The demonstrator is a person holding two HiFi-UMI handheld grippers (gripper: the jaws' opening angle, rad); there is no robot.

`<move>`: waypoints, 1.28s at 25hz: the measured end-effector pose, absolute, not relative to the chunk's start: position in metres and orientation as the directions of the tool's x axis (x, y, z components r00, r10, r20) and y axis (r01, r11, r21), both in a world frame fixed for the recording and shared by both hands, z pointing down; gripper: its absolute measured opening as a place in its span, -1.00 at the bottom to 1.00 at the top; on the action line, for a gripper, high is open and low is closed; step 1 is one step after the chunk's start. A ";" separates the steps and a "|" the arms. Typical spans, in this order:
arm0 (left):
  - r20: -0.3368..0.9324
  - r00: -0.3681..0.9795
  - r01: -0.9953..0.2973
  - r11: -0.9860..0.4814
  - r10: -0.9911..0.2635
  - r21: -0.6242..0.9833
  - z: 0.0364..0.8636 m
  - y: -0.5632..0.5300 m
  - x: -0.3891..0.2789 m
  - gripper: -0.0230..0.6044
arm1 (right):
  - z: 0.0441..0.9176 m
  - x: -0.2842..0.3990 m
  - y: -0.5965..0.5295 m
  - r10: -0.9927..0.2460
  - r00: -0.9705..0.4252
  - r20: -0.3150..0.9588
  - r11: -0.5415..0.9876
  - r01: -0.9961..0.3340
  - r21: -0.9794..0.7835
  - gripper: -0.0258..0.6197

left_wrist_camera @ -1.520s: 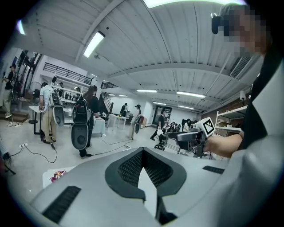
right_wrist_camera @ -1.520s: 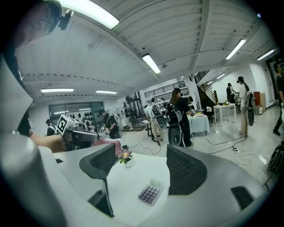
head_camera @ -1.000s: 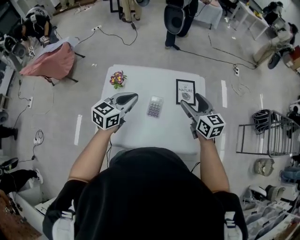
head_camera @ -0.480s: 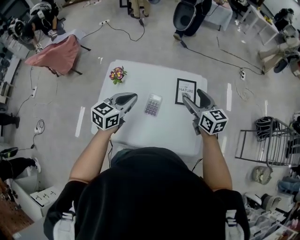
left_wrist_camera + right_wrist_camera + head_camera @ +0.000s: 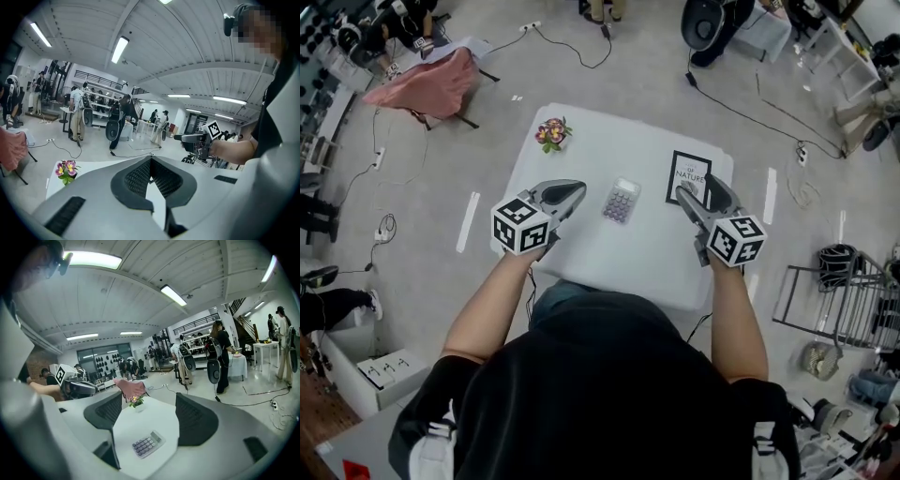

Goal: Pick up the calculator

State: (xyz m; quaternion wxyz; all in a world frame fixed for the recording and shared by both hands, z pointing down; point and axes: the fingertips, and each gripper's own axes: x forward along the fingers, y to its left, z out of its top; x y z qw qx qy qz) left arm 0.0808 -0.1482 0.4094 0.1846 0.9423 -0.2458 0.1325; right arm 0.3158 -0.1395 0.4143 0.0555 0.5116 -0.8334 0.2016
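The calculator (image 5: 622,200) is small and grey with purple keys, lying flat near the middle of the white table (image 5: 609,253). My left gripper (image 5: 566,194) hovers just left of it, jaws closed together and empty; in its own view the left gripper (image 5: 151,161) points across the table. My right gripper (image 5: 697,192) stands open to the right of the calculator, over the edge of a framed print. Between the spread jaws of the right gripper (image 5: 149,405), the calculator (image 5: 146,444) lies a short way ahead on the table.
A small pot of purple and yellow flowers (image 5: 551,134) stands at the table's far left corner. A black-framed print (image 5: 687,176) lies flat at the far right. Cables, chairs and people surround the table, with a wire rack (image 5: 839,300) to the right.
The head view has shifted, so the table sits a little higher and further right in the picture. Both grippers keep much the same places beside the calculator.
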 end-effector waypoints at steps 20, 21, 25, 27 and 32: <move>0.410 0.847 -0.491 -0.791 -0.337 0.364 0.487 -0.175 0.076 -0.88 | 0.490 0.282 -0.179 -0.746 -0.518 0.419 0.402 -0.851 -0.337 0.12; 0.413 0.849 -0.487 -0.792 -0.330 0.368 0.492 -0.177 0.077 -0.88 | 0.497 0.281 -0.181 -0.738 -0.520 0.430 0.401 -0.850 -0.342 0.12; 0.418 0.853 -0.478 -0.789 -0.312 0.385 0.510 -0.187 0.081 -0.88 | 0.528 0.281 -0.192 -0.712 -0.527 0.464 0.389 -0.846 -0.364 0.09; 0.412 0.856 -0.477 -0.784 -0.312 0.397 0.519 -0.191 0.082 -0.88 | 0.544 0.281 -0.196 -0.698 -0.529 0.483 0.383 -0.846 -0.372 0.08; 0.425 0.855 -0.481 -0.759 -0.296 0.439 0.546 -0.196 0.079 -0.88 | 0.578 0.276 -0.202 -0.661 -0.547 0.514 0.366 -0.833 -0.416 0.06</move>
